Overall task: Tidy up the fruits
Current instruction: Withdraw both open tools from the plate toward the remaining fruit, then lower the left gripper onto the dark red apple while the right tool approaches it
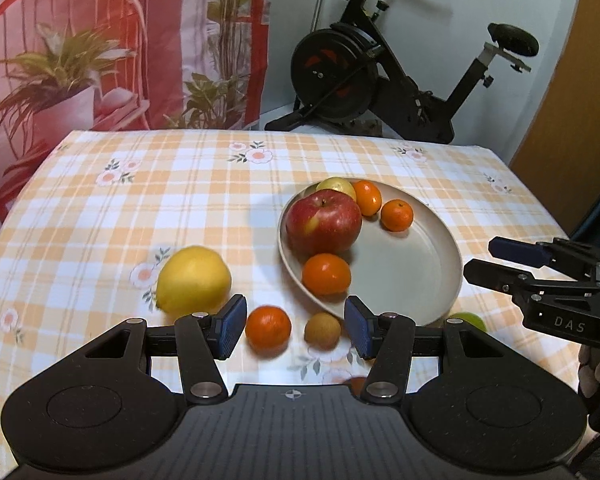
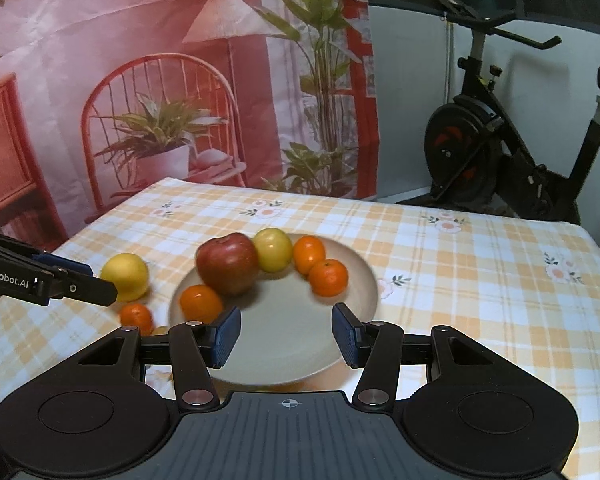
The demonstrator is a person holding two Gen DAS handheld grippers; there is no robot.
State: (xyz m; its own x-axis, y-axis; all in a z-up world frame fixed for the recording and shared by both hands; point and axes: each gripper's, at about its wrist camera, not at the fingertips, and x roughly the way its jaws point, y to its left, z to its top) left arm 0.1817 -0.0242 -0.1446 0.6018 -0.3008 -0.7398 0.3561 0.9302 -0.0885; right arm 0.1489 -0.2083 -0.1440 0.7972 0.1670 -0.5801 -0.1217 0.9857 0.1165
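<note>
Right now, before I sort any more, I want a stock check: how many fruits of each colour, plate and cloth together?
Orange fruits: 4
Red apple: 1
Yellow fruit: 1
Yellow-green fruit: 1
Brown fruit: 1
Green fruit: 1, half hidden behind the plate
Total: 9
An orange patch near the camera is too hidden to count.

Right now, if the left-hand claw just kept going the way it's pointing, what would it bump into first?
Probably the loose orange or the small brown fruit on the tablecloth; both sit between the open left gripper fingers. Depth is uncertain.
</note>
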